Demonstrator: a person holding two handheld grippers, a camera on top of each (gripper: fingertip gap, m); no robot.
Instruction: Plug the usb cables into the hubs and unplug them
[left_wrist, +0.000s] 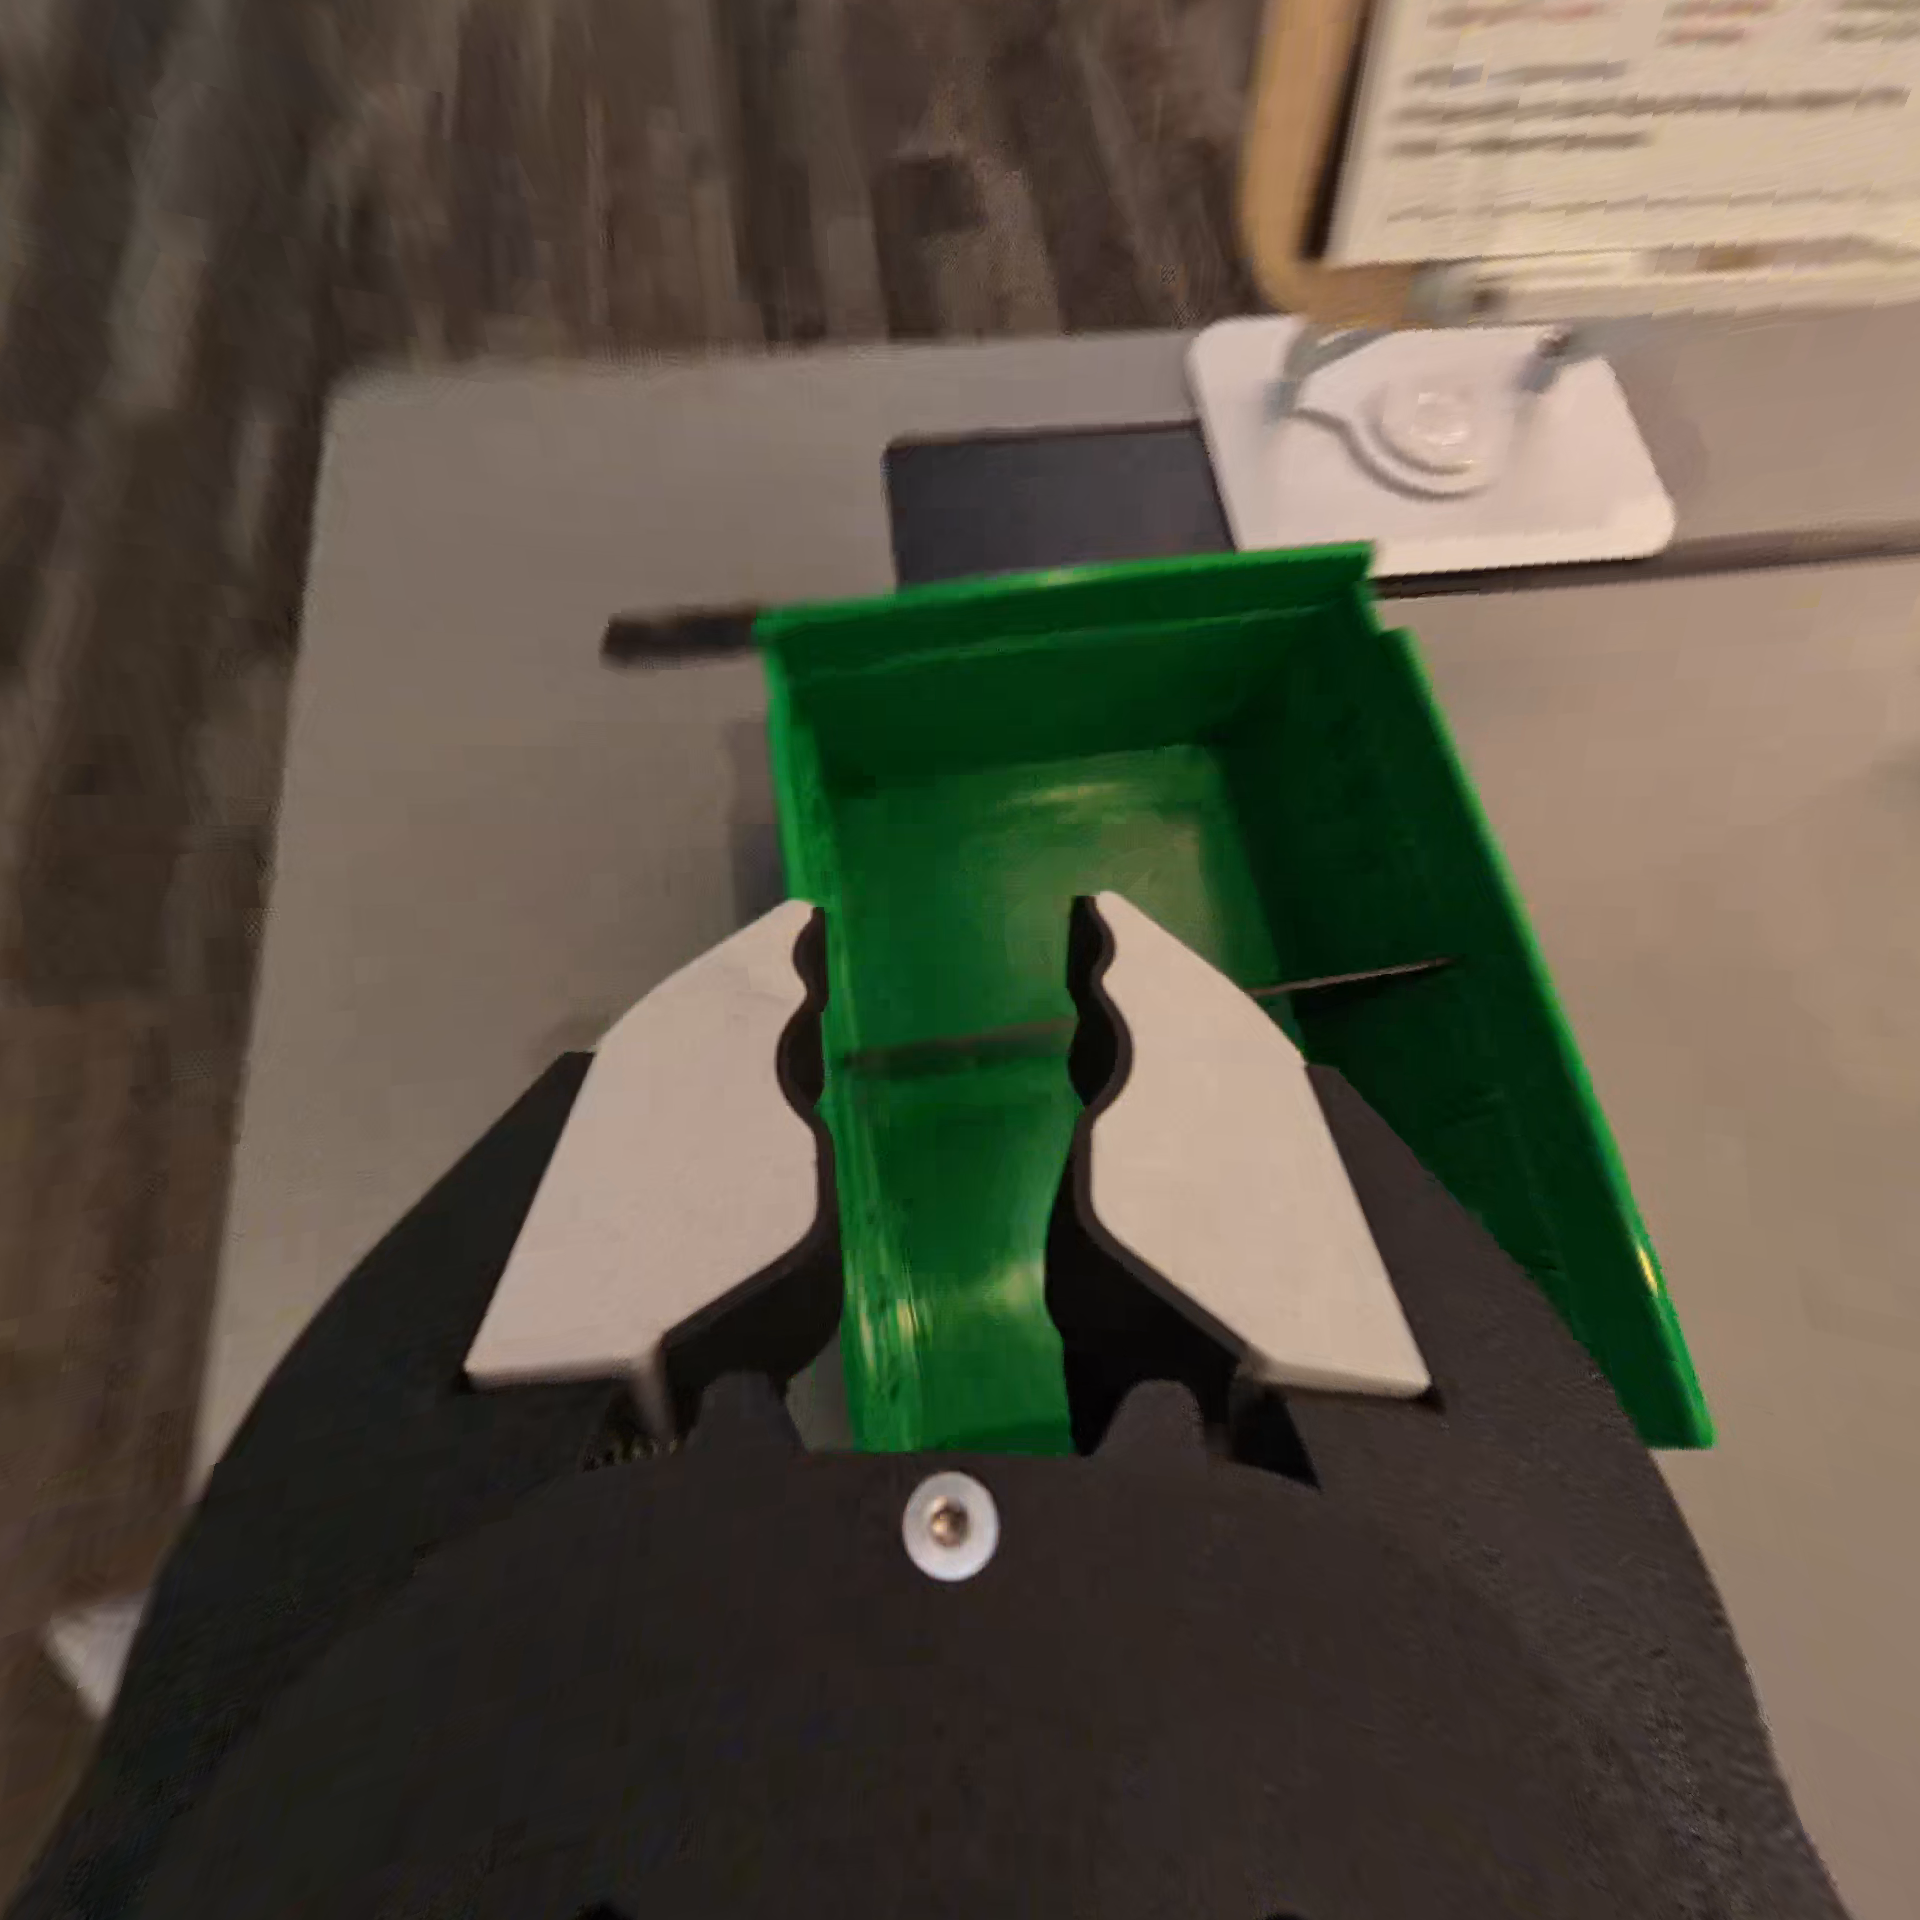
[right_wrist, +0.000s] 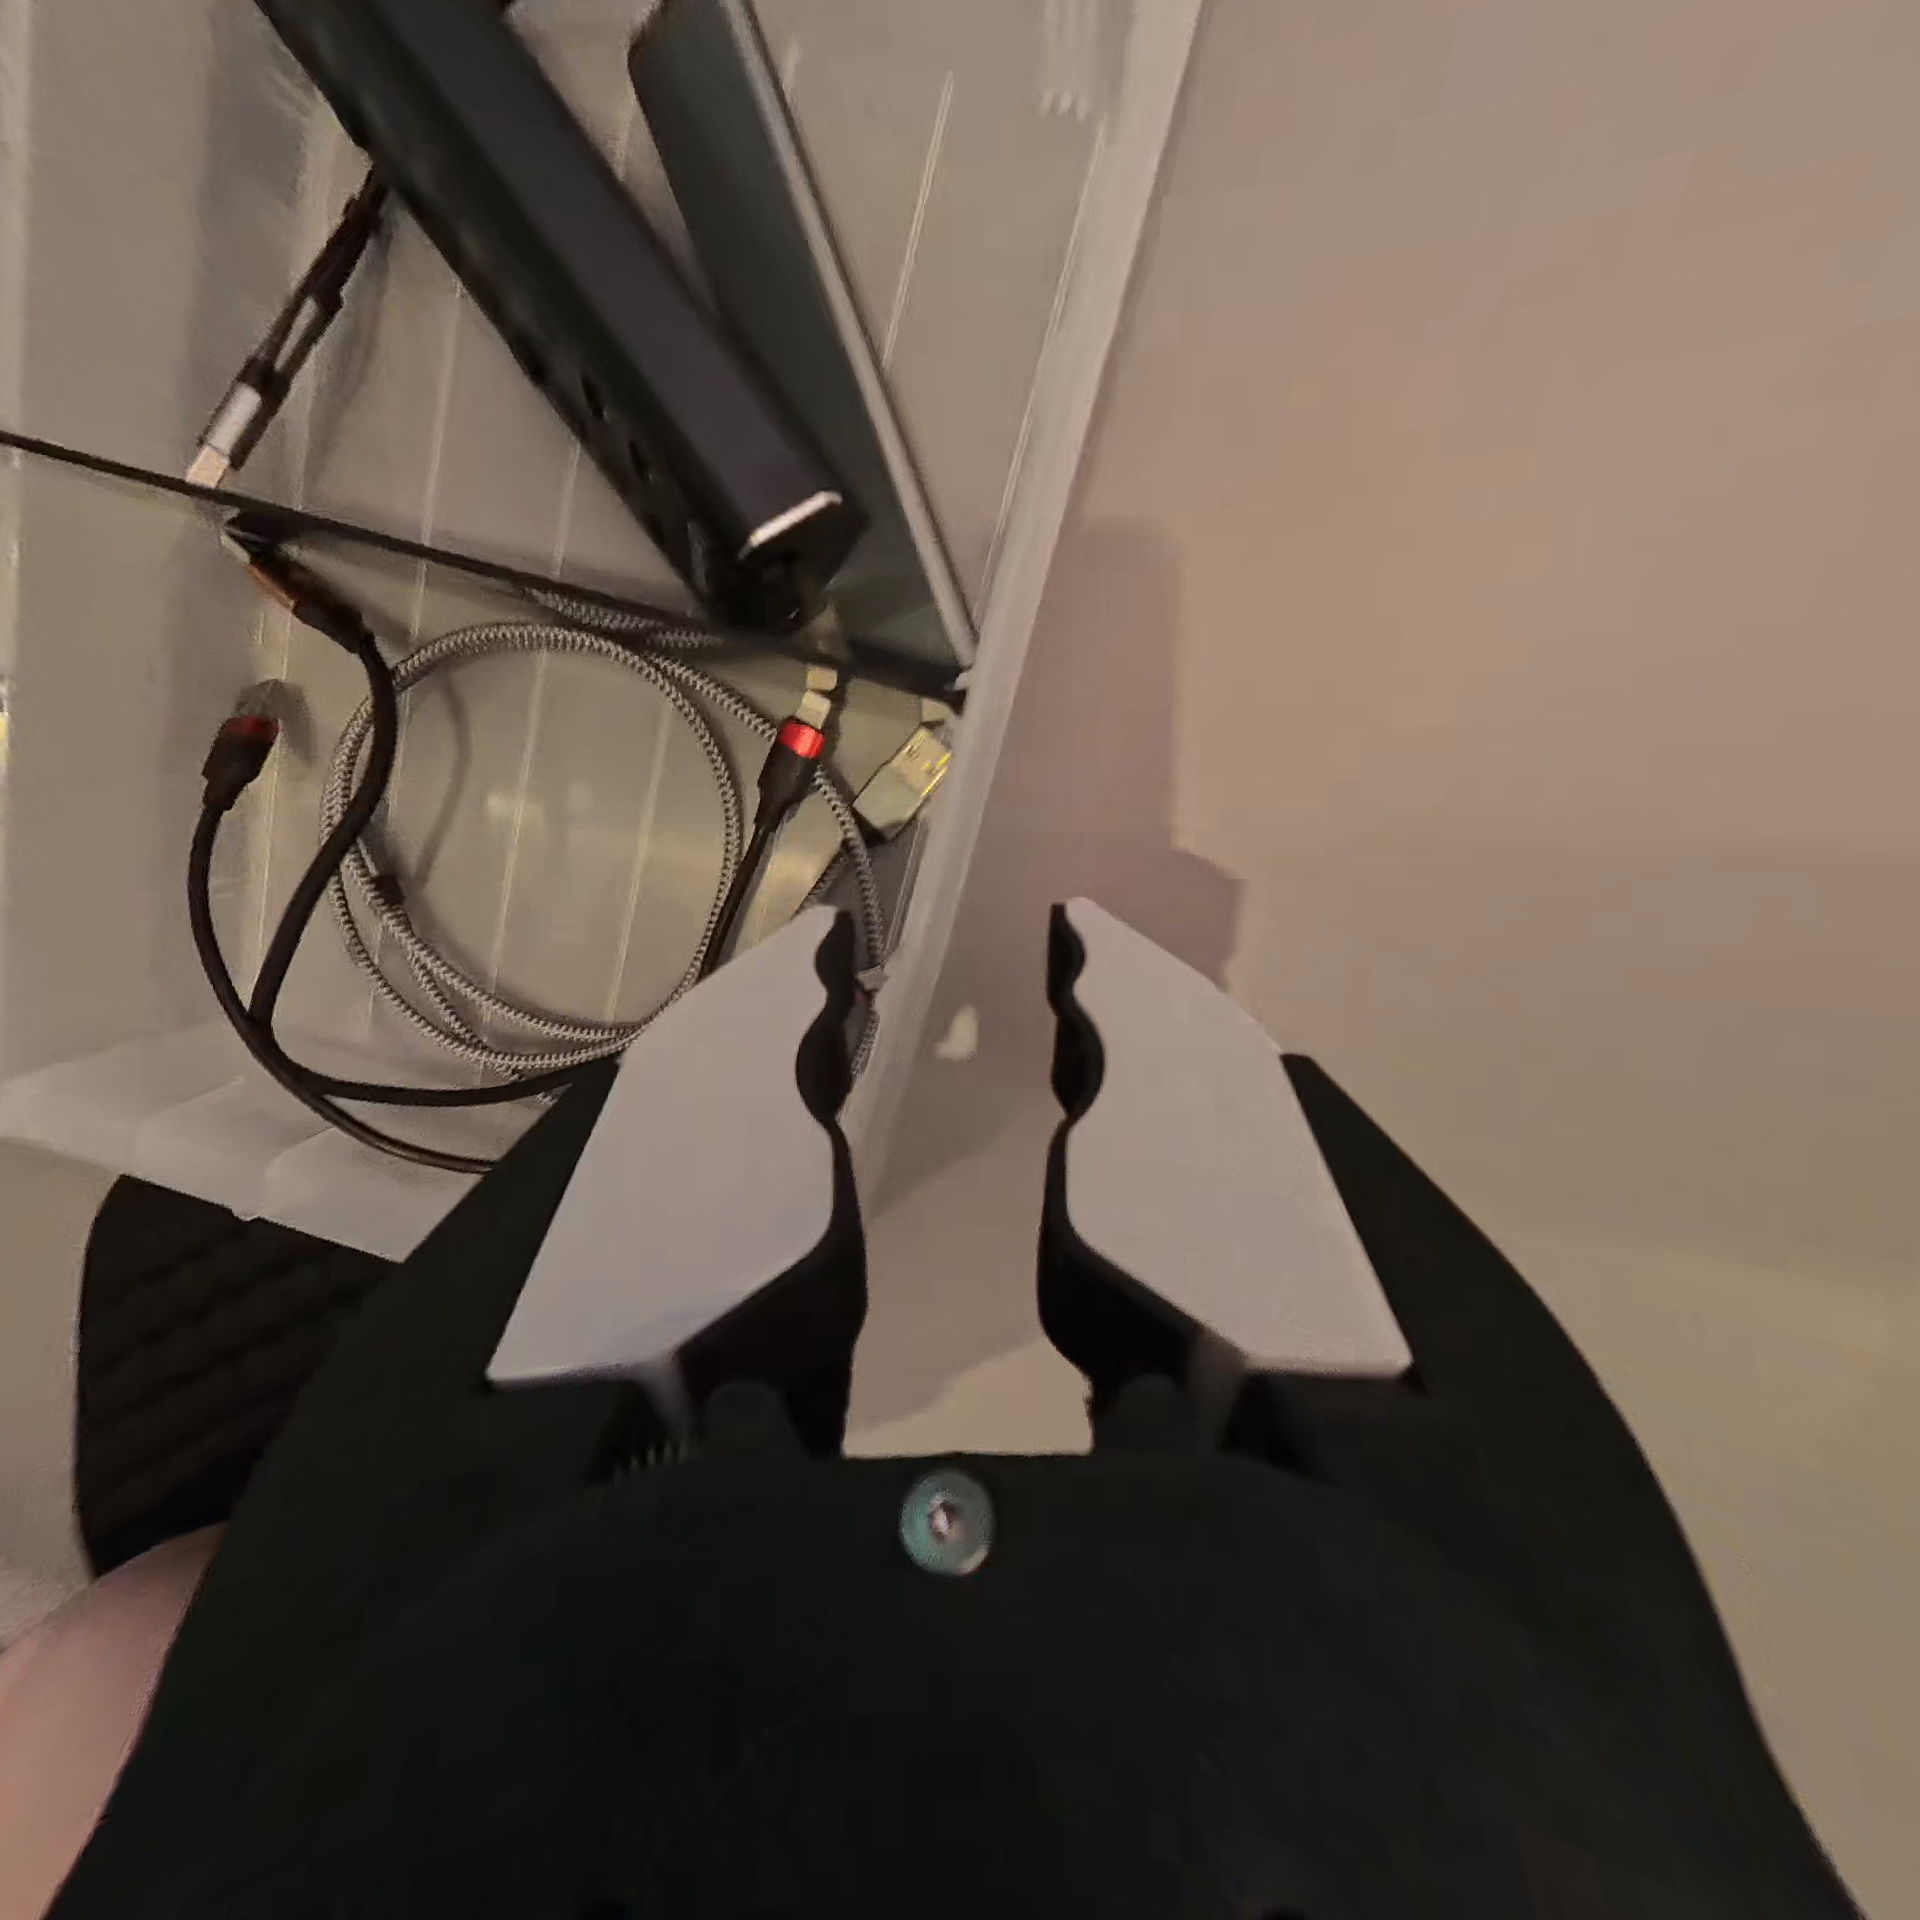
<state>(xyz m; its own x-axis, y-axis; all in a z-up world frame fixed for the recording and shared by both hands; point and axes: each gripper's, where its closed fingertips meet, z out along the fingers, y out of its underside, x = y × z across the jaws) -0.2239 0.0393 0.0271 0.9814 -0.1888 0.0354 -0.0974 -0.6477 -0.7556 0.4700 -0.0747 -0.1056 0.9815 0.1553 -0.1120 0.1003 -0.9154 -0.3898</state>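
In the right wrist view a white bin (right_wrist: 997, 727) holds two dark hubs (right_wrist: 582, 343) (right_wrist: 727, 208), a coiled grey braided cable (right_wrist: 540, 831), black cables with red-collared plugs (right_wrist: 800, 738) and a silver USB plug (right_wrist: 904, 779). My right gripper (right_wrist: 945, 914) is open and empty, with its jaws on either side of the bin's near right wall. In the left wrist view my left gripper (left_wrist: 945, 909) has its jaws apart around the left wall of an empty green box (left_wrist: 1039, 831). No cable or hub shows in that view.
A thin black line (right_wrist: 468, 561) crosses over the bin and also runs behind the green box (left_wrist: 675, 634). On the grey table (left_wrist: 499, 727) lie a dark mat (left_wrist: 1049, 499) and a white stand base (left_wrist: 1423, 447) bearing a printed sheet (left_wrist: 1621, 135). A black textured pad (right_wrist: 208, 1299) sits beside the bin. Some 70 cm of space lies between my two pairs of fingers.
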